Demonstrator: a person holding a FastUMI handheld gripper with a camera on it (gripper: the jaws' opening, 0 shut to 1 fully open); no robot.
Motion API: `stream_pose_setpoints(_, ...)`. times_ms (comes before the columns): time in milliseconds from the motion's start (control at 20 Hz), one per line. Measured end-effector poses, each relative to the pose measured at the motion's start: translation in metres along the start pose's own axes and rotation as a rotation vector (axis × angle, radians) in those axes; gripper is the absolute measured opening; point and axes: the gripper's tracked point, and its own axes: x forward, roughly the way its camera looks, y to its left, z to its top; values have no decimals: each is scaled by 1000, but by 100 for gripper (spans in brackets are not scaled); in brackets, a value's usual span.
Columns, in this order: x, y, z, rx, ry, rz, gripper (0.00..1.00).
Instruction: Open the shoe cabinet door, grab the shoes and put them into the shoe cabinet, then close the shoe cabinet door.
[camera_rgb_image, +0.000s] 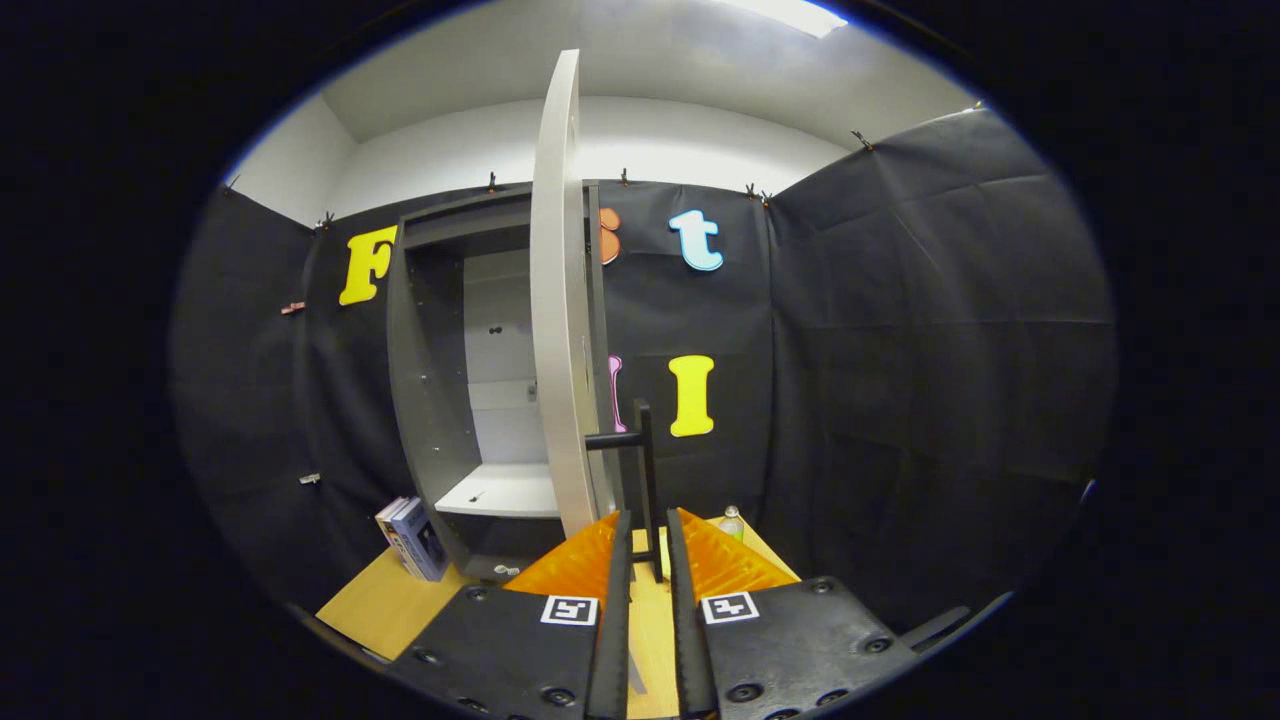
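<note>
Your tongs (648, 530) sit low over the light wooden desk (385, 600), their two fingers drawn in narrow around the black bar handle (645, 470) of the tall white cabinet door (558, 300). The handle's upright bar stands in the slim gap between the fingertips; you cannot tell from here whether both fingers actually press on it.

The door stands swung open, seen nearly edge-on, rising straight up just ahead of your fingers. Behind it and to its left, the grey shoe cabinet (425, 380) stands on the desk toward the far edge, against the black cloth wall. Its inside is open to you: a white shelf (500, 492) lies across the lower part, with a pale back panel above it.

On the desk at the cabinet's left foot, a small white and blue box (412, 538) leans just beside the cabinet's side. Past your fingers to the right, near the desk's far right corner, a small clear bottle (732, 520) stands by the cloth wall.
</note>
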Motion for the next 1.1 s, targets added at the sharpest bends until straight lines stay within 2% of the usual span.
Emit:
stream_pose_setpoints(100,-19,10,-7,-5,25,11,38)
stream_pose_setpoints(200,-28,29,-22,-5,72,47,60)
stream_pose_setpoints(300,-37,61,-43,13,134,116,74)
stream_pose_setpoints(450,-33,108,-86,6,206,170,97)
stream_pose_setpoints(800,5,186,-251,39,490,265,99)
stream_pose_setpoints(1100,41,213,-376,2,663,266,99)
